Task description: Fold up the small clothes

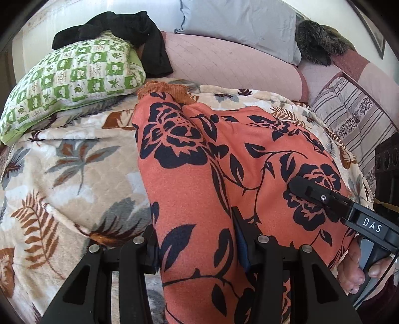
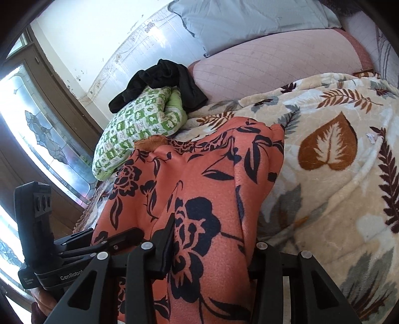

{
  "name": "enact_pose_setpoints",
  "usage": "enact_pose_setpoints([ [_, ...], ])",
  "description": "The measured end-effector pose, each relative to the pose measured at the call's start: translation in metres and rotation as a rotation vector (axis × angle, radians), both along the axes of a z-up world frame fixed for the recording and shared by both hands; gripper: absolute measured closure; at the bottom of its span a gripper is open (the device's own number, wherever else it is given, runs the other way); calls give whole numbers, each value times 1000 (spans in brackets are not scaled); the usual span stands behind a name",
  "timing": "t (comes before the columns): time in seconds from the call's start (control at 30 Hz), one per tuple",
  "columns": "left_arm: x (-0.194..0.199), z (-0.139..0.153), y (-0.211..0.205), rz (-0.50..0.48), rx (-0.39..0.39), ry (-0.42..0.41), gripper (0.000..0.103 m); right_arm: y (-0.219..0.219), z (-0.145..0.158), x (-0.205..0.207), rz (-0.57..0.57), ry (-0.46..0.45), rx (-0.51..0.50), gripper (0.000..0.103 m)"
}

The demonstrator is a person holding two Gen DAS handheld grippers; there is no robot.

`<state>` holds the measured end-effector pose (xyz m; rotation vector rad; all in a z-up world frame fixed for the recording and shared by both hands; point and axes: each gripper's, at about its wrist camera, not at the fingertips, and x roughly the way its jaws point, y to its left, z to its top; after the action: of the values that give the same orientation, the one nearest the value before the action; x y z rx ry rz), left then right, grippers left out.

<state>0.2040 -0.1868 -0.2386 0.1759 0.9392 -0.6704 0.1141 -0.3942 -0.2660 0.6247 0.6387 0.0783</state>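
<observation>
An orange garment with a dark floral print [image 1: 224, 162] lies stretched over the leaf-patterned blanket [image 1: 62, 169]; its ribbed orange hem [image 1: 164, 91] is at the far end. My left gripper [image 1: 197, 251] is shut on the garment's near edge, the cloth bunched between its fingers. My right gripper [image 2: 209, 251] is shut on the same garment [image 2: 207, 179] at its near edge. The right gripper's finger [image 1: 316, 194] lies over the cloth in the left wrist view. The left gripper's body [image 2: 74, 254] shows at the left of the right wrist view.
A green checked pillow [image 1: 72, 79] with a black garment [image 1: 139, 32] on it lies at the far left. A pink quilted bolster [image 1: 232, 64] and a grey pillow [image 1: 239, 22] are behind. A striped cushion [image 1: 354, 119] is right. A window [image 2: 37, 124] is left.
</observation>
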Motion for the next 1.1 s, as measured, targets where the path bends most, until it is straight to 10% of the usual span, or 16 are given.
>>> enact_pose_setpoints([
  [0.47, 7, -37, 68, 55, 99, 41, 54, 82, -21, 24, 69, 89, 20, 60],
  [0.67, 15, -53, 72, 65, 144, 101, 33, 80, -46, 33, 48, 228, 7, 50],
  [0.83, 4, -35, 83, 102, 189, 2, 28, 73, -29, 26, 25, 251, -46, 44],
  [0.97, -14, -18, 84, 127, 279, -158, 28, 66, 6, 2, -102, 148, -192, 44],
  [1.1, -28, -11, 87, 162, 350, -224, 28, 72, 23, -14, -21, 36, -127, 46],
])
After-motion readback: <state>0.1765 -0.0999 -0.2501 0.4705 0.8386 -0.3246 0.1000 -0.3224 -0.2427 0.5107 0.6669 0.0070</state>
